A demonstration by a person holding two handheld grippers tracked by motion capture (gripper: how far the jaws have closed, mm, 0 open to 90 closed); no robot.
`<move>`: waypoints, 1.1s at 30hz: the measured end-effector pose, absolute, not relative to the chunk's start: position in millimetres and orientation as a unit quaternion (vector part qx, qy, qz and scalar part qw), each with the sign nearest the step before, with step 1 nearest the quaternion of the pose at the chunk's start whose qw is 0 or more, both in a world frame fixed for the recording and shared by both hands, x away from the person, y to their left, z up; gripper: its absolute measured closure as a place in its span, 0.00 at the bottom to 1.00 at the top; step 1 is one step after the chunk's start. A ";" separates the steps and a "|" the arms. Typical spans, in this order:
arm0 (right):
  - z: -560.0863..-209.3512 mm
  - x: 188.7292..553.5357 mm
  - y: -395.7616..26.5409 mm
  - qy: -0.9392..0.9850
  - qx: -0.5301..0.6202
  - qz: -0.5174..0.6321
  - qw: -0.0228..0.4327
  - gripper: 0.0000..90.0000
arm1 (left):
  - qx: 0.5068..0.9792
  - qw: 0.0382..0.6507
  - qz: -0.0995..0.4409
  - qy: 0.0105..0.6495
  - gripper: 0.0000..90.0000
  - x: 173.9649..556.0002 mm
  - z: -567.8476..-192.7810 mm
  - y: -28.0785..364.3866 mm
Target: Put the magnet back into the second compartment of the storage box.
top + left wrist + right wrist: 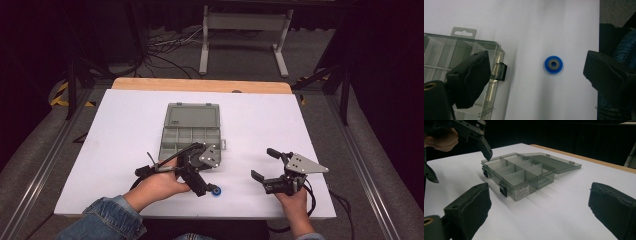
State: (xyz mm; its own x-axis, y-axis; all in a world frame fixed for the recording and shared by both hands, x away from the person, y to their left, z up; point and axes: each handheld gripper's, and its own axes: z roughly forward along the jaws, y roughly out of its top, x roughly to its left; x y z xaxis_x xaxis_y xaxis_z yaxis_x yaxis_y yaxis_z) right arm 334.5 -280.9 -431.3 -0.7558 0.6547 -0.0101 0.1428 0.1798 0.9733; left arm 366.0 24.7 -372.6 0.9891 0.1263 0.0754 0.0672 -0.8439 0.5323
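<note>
Currently reaching: left hand-held gripper (534,75) hovers wide open and empty over the blue washer (553,64), which lies on the worktop (125,130) at 5 o'clock of the open compartment box (191,131). Next: descend, straddle it, close. Right hand-held gripper (539,205) open, idle.

Lighting was even and bright on the white table (125,150) — surroundings fell off to near black. Shadows were soft, approx. under the organizer box (524,173) and beside the blue ring (553,64). High view was low-res, slightly soft; gripper views blurred close up — jaws out of focus.
</note>
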 end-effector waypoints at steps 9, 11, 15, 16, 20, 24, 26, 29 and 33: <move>-431.8 335.0 -281.7 0.736 0.273 0.581 0.216 0.05 | 0.965 0.250 0.033 0.068 0.14 372.4 -374.9 23.4; -431.8 334.9 -281.7 0.736 0.274 0.580 0.215 0.05 | 0.964 0.254 0.030 0.067 0.15 372.5 -375.0 23.4; -431.7 334.5 -281.8 0.736 0.275 0.581 0.215 0.05 | 0.963 0.260 0.023 0.062 0.17 372.2 -377.6 22.8; -431.8 334.6 -282.0 0.735 0.275 0.581 0.214 0.05 | 0.964 0.259 0.021 0.059 0.18 372.2 -379.0 22.4; -432.4 335.2 -282.2 0.736 0.277 0.581 0.210 0.04 | 0.965 0.255 0.013 0.056 0.19 372.0 -385.3 20.5; -432.4 335.4 -282.6 0.735 0.279 0.581 0.209 0.04 | 0.966 0.253 0.003 0.056 0.20 372.8 -391.4 19.2; -432.4 335.5 -282.9 0.736 0.278 0.581 0.209 0.04 | 0.966 0.252 0.000 0.055 0.21 372.8 -393.0 18.6; -432.3 335.2 -282.9 0.736 0.277 0.581 0.211 0.04 | 0.966 0.251 -0.008 0.055 0.21 371.7 -397.2 16.4; -432.3 335.1 -283.0 0.735 0.278 0.582 0.209 0.04 | 0.967 0.250 -0.013 0.047 0.22 370.7 -402.1 12.8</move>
